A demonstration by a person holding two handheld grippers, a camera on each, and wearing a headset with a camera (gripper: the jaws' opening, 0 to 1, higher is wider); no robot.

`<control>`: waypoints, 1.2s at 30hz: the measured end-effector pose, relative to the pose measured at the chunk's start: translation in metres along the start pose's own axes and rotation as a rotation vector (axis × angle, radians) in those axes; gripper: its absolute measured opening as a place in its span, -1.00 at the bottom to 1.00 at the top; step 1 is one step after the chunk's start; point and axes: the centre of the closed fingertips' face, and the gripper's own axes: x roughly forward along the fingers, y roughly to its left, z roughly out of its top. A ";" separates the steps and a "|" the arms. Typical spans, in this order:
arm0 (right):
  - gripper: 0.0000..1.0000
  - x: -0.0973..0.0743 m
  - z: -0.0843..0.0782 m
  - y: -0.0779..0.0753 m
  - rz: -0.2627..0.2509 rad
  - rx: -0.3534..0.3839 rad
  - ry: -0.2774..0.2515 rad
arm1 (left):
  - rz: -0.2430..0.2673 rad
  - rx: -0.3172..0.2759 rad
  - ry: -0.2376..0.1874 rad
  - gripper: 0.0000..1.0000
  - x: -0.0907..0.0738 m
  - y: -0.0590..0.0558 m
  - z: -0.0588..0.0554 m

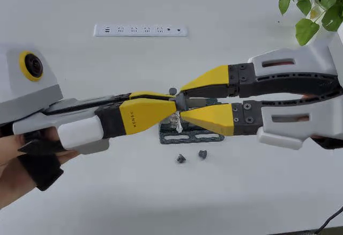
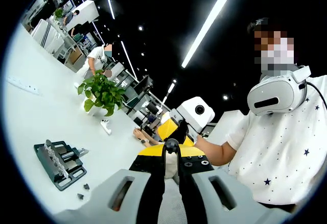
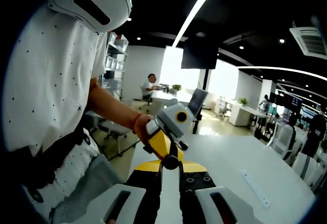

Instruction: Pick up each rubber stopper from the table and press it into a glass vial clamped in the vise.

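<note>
Seems the left hand-held gripper (image 1: 174,101) and right hand-held gripper (image 1: 182,102) both clamp a small dark-grey rubber stopper (image 2: 171,146): light, squashy, hold its wide head.

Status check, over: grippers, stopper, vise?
Left gripper and right gripper tip to tip above vise, both shut on one rubber stopper. Two loose stoppers on table. Nothing in the way.
</note>
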 end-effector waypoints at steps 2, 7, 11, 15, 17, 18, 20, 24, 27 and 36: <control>-0.85 0.000 0.000 0.001 0.002 0.002 -0.001 | -0.002 0.000 0.001 -0.91 0.000 -0.001 0.000; -0.85 0.000 0.000 0.002 0.007 -0.002 0.002 | -0.006 -0.003 0.004 -0.91 -0.001 -0.001 -0.001; -0.85 0.000 0.001 0.003 0.014 0.000 0.003 | -0.011 -0.003 0.008 -0.91 -0.001 -0.002 -0.002; -0.85 0.000 0.000 0.003 0.014 0.006 0.004 | -0.013 -0.007 0.005 -0.91 -0.001 -0.002 -0.002; -0.86 -0.001 0.000 0.004 0.016 0.010 0.000 | -0.016 -0.008 0.003 -0.91 -0.001 -0.003 -0.002; -0.86 -0.001 0.000 0.003 0.017 0.010 -0.001 | -0.016 -0.009 0.003 -0.91 -0.001 -0.003 -0.002; -0.87 -0.001 0.001 0.003 0.017 0.014 -0.003 | -0.018 -0.008 0.004 -0.91 -0.001 -0.003 -0.002; -0.87 -0.001 0.000 0.003 0.015 0.015 0.000 | -0.016 0.001 0.006 -0.91 0.000 -0.002 -0.002; -0.88 -0.001 -0.002 0.002 0.013 0.014 0.006 | -0.007 0.014 0.012 -0.91 0.000 -0.001 -0.003; -0.88 0.001 -0.004 0.002 0.018 0.031 0.013 | 0.004 0.060 0.021 -0.89 -0.001 -0.001 -0.004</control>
